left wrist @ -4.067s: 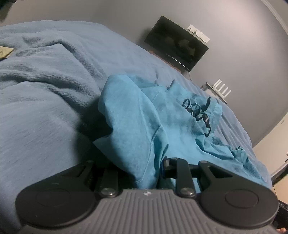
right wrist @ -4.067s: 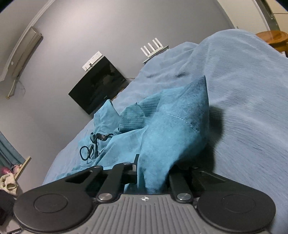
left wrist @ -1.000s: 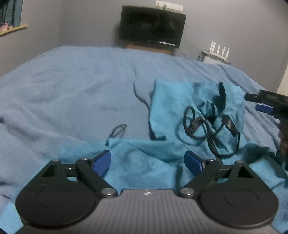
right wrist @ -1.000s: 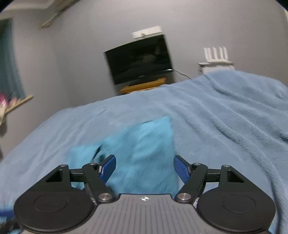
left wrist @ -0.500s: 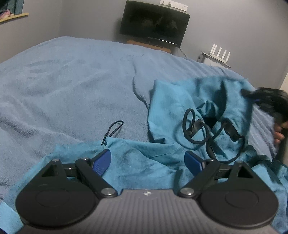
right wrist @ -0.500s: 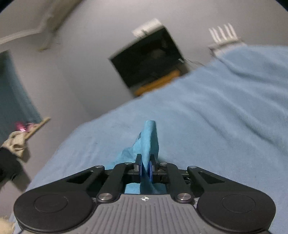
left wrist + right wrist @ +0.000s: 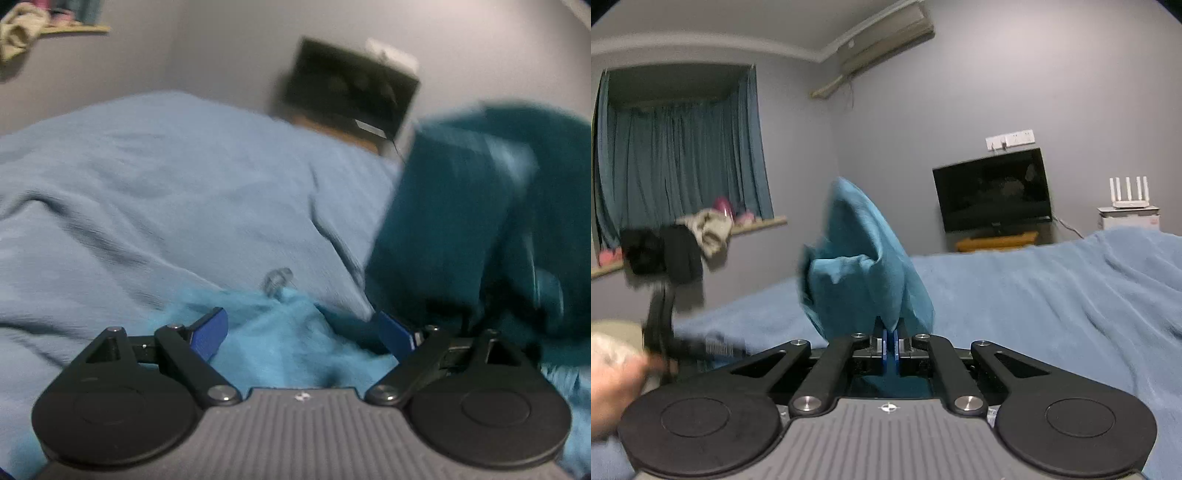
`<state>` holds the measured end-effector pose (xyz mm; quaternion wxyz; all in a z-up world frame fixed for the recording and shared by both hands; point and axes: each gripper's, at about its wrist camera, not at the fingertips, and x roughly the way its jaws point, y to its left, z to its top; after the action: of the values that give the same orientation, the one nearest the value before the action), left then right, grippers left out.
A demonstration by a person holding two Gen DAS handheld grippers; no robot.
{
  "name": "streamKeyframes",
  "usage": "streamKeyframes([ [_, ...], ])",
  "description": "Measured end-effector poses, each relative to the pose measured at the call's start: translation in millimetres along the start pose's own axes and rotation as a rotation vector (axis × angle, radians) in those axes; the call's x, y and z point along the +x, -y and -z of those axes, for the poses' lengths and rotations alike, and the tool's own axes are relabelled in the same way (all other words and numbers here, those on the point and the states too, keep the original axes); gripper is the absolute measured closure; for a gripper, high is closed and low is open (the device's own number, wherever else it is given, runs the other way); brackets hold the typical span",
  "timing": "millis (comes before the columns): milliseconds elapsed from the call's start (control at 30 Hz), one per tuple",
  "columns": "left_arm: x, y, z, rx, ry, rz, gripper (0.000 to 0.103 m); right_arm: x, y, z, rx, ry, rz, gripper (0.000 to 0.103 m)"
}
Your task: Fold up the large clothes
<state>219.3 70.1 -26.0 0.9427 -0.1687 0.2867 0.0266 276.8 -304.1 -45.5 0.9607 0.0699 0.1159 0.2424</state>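
Note:
A teal garment [image 7: 280, 343] lies on the blue bedspread [image 7: 147, 206]. My left gripper [image 7: 301, 332] is open just above the garment's near edge, holding nothing. A lifted part of the garment [image 7: 480, 221] hangs blurred at the right of the left wrist view. My right gripper [image 7: 890, 347] is shut on a fold of the garment [image 7: 864, 266] and holds it up above the bed [image 7: 1034, 295]. The other gripper and a hand [image 7: 661, 332] show blurred at the left of the right wrist view.
A black TV [image 7: 993, 190] on a wooden stand sits against the grey wall beyond the bed. A white router [image 7: 1128, 194] stands on a cabinet to its right. Curtains [image 7: 679, 155] and a sill with clothes are at the left.
My right gripper, shut on the garment since half a second ago, has raised its fold high off the bed. My left gripper has stayed open and shifted; the lifted cloth now hangs at its right.

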Motion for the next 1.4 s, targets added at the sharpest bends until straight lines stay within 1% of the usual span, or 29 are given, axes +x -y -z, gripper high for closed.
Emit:
streamKeyframes([
  [33, -10, -4, -1, -0.016, 0.027, -0.011, 0.015, -13, -8, 7, -0.009, -0.011, 0.010, 0.099],
  [133, -43, -15, 1, -0.046, 0.124, -0.079, 0.015, -49, -25, 29, 0.016, -0.056, 0.052, 0.099],
  [167, -52, -16, 2, -0.045, 0.148, -0.094, 0.015, -59, -30, 38, 0.021, -0.078, 0.072, 0.098],
  [200, -60, -18, 4, -0.042, 0.166, -0.102, 0.015, -63, -31, 46, 0.028, -0.126, 0.098, 0.097],
  [267, -73, -19, 8, -0.030, 0.178, -0.094, 0.015, -71, -36, 60, 0.040, -0.192, 0.163, 0.091],
  [333, -80, -16, 12, -0.012, 0.175, -0.076, 0.015, -81, -37, 66, 0.082, -0.208, 0.221, 0.085],
  [367, -82, -13, 14, 0.000, 0.170, -0.063, 0.015, -88, -40, 67, 0.099, -0.196, 0.238, 0.081],
  [400, -83, -9, 15, 0.010, 0.161, -0.046, 0.015, -95, -44, 66, 0.108, -0.174, 0.253, 0.069],
  [433, -82, -4, 17, 0.020, 0.149, -0.024, 0.015, -96, -50, 61, 0.099, -0.155, 0.267, 0.066],
  [533, -74, 9, 25, 0.051, 0.096, 0.047, 0.015, -96, -72, 52, 0.017, -0.140, 0.293, 0.066],
  [600, -69, 21, 30, 0.095, 0.076, 0.070, 0.015, -93, -83, 47, -0.009, -0.121, 0.297, 0.068],
  [667, -64, 34, 36, 0.156, 0.065, 0.078, 0.015, -96, -98, 40, -0.026, -0.081, 0.338, 0.068],
  [700, -62, 40, 39, 0.182, 0.060, 0.081, 0.015, -98, -104, 37, -0.043, -0.052, 0.378, 0.067],
  [733, -59, 44, 41, 0.201, 0.056, 0.081, 0.015, -101, -112, 32, -0.060, -0.027, 0.397, 0.060],
  [800, -54, 50, 45, 0.220, 0.044, 0.081, 0.015, -103, -120, 25, -0.070, 0.014, 0.392, 0.053],
  [900, -43, 49, 43, 0.211, 0.016, 0.077, 0.015, -96, -124, 22, -0.077, 0.023, 0.381, 0.052],
  [933, -42, 46, 43, 0.202, 0.005, 0.078, 0.015, -94, -125, 22, -0.083, 0.021, 0.366, 0.050],
  [1000, -38, 44, 42, 0.184, -0.014, 0.085, 0.015, -81, -130, 28, -0.101, -0.027, 0.317, 0.047],
  [1033, -37, 43, 42, 0.179, -0.020, 0.088, 0.015, -68, -132, 29, -0.109, -0.056, 0.299, 0.047],
  [1100, -35, 42, 40, 0.173, -0.026, 0.091, 0.015, -53, -135, 40, -0.117, -0.108, 0.277, 0.048],
  [1167, -36, 43, 39, 0.169, -0.022, 0.100, 0.015, -37, -137, 47, -0.117, -0.140, 0.250, 0.048],
  [1267, -37, 49, 40, 0.169, -0.003, 0.153, 0.015, -12, -141, 52, -0.125, -0.180, 0.218, 0.048],
  [1300, -34, 54, 42, 0.187, -0.007, 0.177, 0.015, 1, -139, 53, -0.129, -0.198, 0.209, 0.048],
  [1333, -31, 58, 45, 0.212, -0.024, 0.180, 0.015, 15, -139, 54, -0.129, -0.221, 0.204, 0.048],
  [1400, -15, 65, 55, 0.278, -0.078, 0.147, 0.015, 28, -132, 61, -0.106, -0.275, 0.205, 0.049],
])
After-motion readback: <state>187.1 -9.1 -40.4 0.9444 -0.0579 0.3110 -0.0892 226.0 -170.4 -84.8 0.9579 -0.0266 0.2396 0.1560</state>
